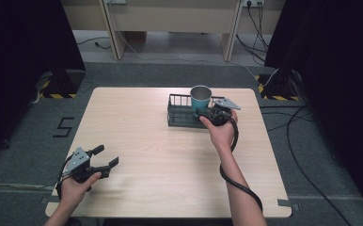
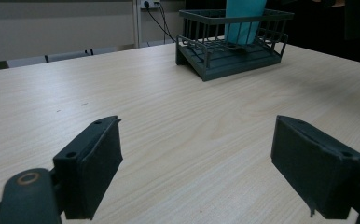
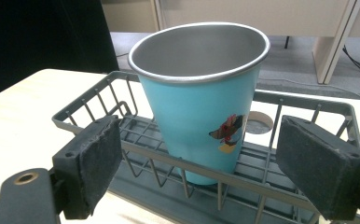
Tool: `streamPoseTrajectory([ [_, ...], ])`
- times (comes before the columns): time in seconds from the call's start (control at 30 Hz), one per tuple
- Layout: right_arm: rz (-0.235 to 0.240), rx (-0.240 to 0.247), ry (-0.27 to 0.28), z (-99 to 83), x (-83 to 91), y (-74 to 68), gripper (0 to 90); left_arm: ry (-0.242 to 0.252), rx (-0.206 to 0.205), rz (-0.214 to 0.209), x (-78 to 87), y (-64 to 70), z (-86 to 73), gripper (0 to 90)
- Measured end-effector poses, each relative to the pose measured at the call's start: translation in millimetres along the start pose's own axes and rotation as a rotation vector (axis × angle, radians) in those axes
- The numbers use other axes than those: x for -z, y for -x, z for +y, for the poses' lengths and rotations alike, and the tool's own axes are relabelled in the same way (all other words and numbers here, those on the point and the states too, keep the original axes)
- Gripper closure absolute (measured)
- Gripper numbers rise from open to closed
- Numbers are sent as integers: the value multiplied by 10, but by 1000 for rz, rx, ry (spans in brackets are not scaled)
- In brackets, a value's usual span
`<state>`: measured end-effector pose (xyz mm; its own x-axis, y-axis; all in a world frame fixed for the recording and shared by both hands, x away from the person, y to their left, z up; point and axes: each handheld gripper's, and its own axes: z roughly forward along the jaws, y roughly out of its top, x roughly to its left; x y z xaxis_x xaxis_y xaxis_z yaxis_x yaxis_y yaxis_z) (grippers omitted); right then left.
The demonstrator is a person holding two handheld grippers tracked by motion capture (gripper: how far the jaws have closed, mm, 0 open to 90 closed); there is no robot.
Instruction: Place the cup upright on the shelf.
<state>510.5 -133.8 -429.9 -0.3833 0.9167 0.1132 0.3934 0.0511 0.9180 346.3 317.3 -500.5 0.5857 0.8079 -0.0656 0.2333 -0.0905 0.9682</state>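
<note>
Watching from the high view: I take the wire rack [image 1: 179, 113] as my landmark, a dark grey basket at the far right part of the pale wooden table [image 1: 161, 155].
Cup: a teal cup [image 1: 201, 98] with a bare metal inside stands upright in the rack, at its right end as the high view shows it; mouth up, nothing in it that I can see.
Cup detail: in the right gripper view the cup [image 3: 201, 102] stands on the rack's floor behind the near rail and carries a small red and yellow sticker [image 3: 228, 130] low on its side.
Rack detail: in that view the rack [image 3: 99, 100] has a round hole in its floor just beside the cup.
Right gripper: the right gripper [image 1: 208, 113] sits at the rack's near right edge, held by the right hand [image 1: 221, 129]; its jaws are spread wide to either side of the cup and clear of it, gripping nothing.
Left gripper: the left gripper [image 1: 105, 157] lies well apart from the rack, toward the near left corner of the table, in the left hand [image 1: 76, 183]; jaws wide apart with nothing between them.
Left gripper view: rack [image 2: 229, 51] and cup [image 2: 243, 18] are far off beyond bare tabletop.
Beyond the rack: grey floor, cables, dark curtains.
</note>
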Motion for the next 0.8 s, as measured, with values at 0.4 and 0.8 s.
streamPoseTrajectory([
  [0.4,6,13,7,-39,150,19,163,0,-3,2,3,1,0,154],
  [0.8,-8,3,19,-123,358,128,170,-2,-4,2,3,2,-1,154],
])
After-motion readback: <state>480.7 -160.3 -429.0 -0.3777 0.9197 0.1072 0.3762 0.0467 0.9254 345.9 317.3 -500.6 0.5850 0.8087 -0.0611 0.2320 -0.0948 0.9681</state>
